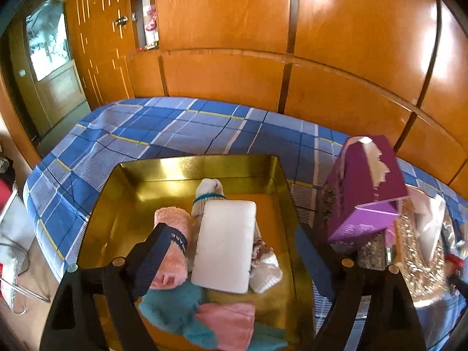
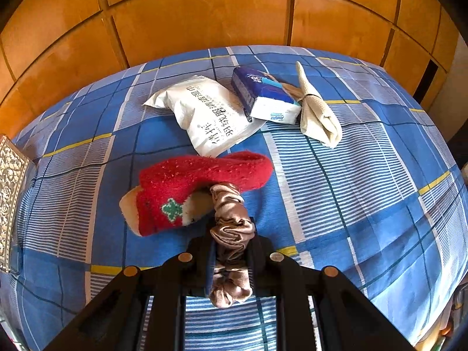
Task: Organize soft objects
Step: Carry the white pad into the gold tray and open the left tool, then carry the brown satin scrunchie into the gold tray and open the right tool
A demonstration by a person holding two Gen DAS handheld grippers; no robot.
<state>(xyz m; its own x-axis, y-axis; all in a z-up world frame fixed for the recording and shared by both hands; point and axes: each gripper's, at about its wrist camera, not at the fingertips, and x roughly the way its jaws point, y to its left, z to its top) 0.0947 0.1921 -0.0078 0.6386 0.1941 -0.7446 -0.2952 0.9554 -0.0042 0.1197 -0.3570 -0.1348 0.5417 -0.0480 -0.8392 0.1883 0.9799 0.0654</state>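
In the left wrist view a gold tin tray (image 1: pixel 181 166) sits on the plaid bed. It holds a white sponge block (image 1: pixel 225 242), a rolled pink towel (image 1: pixel 172 251), a white sock with a teal band (image 1: pixel 209 194), a small white knit piece (image 1: pixel 264 272), a teal cloth (image 1: pixel 172 310) and a folded pink cloth (image 1: pixel 231 321). My left gripper (image 1: pixel 234 263) is open above the tray, fingers either side of the sponge. In the right wrist view my right gripper (image 2: pixel 231 251) is shut on a tan satin scrunchie (image 2: pixel 231 222), above a red fuzzy sock (image 2: pixel 199 184).
A purple tissue box (image 1: pixel 362 193) and an ornate silver tissue holder (image 1: pixel 421 248) stand right of the tray. On the bed in the right wrist view lie a white wipes pack (image 2: pixel 204 111), a blue tissue pack (image 2: pixel 263 93) and a cream folded cloth (image 2: pixel 316 111). Wooden wardrobe panels stand behind the bed.
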